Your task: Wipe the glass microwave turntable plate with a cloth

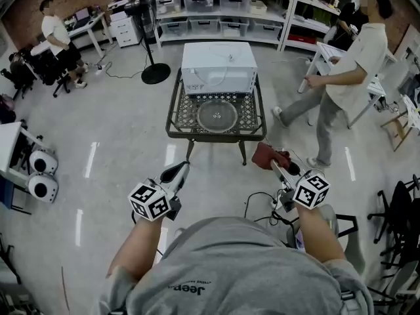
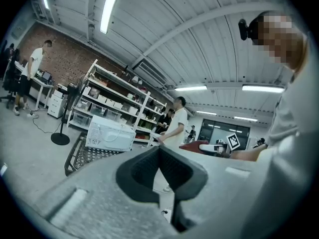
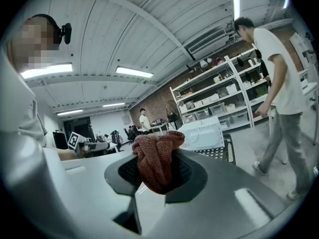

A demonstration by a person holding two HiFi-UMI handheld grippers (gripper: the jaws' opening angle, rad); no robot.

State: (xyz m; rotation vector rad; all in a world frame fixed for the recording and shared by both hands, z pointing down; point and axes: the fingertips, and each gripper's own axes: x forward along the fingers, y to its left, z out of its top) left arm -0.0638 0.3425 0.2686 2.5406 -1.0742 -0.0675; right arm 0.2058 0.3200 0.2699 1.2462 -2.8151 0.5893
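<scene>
The clear glass turntable plate (image 1: 217,115) lies flat on a dark metal lattice table (image 1: 180,120), just in front of a white microwave (image 1: 218,67). Both grippers hang well short of the table, over the floor. My right gripper (image 1: 279,165) is shut on a bunched red cloth (image 1: 268,154); in the right gripper view the cloth (image 3: 156,159) fills the jaws and hides the gripper (image 3: 158,169) tips. My left gripper (image 1: 178,170) is shut and empty; its pads meet in the left gripper view, gripper (image 2: 159,149). The microwave (image 2: 109,134) and table (image 2: 82,154) lie far ahead.
A person (image 1: 344,77) walks across the floor to the right of the table. A standing fan (image 1: 149,38) is at the table's back left, with shelves (image 1: 223,8) of bins behind. Another person (image 1: 59,41) sits at a desk far left. Cables (image 1: 262,205) lie on the floor near my right gripper.
</scene>
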